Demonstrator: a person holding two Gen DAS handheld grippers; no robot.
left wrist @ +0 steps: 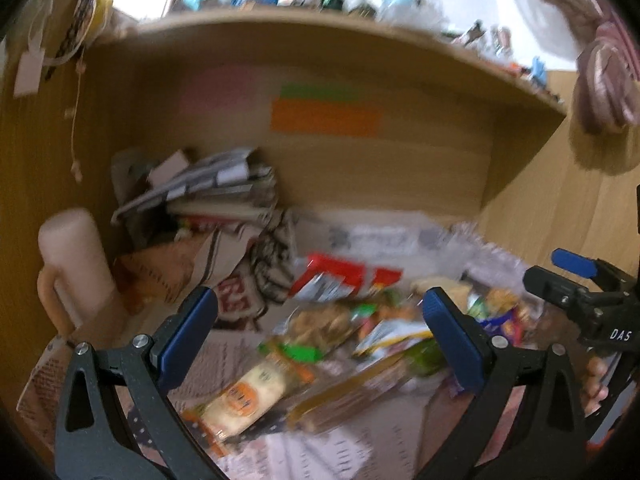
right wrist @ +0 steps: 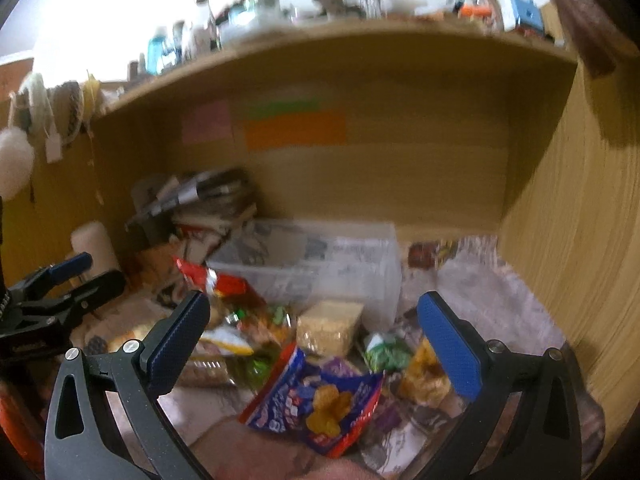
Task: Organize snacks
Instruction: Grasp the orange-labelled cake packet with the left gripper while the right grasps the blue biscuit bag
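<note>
A heap of snack packets point(left wrist: 340, 340) lies on a newspaper-covered desk inside a wooden alcove. Among them are a red packet point(left wrist: 336, 276), a pale cracker packet with an orange round label point(left wrist: 244, 396) and a blue-and-red packet point(right wrist: 316, 404). A beige cracker block point(right wrist: 328, 324) sits in front of a clear plastic box point(right wrist: 320, 264) lined with newspaper. My left gripper point(left wrist: 320, 320) hangs open above the heap, nothing between its fingers. My right gripper point(right wrist: 312, 320) is open too, over the blue packet. Each gripper shows in the other's view: the right gripper point(left wrist: 568, 276), the left gripper point(right wrist: 80, 276).
A stack of papers and books point(left wrist: 208, 192) fills the back left corner, with a pale pink mug point(left wrist: 76, 264) beside it. Coloured sticky notes point(left wrist: 324, 116) hang on the back wall. The shelf above point(left wrist: 320, 20) carries bottles. A wooden side wall point(right wrist: 580, 240) closes the right.
</note>
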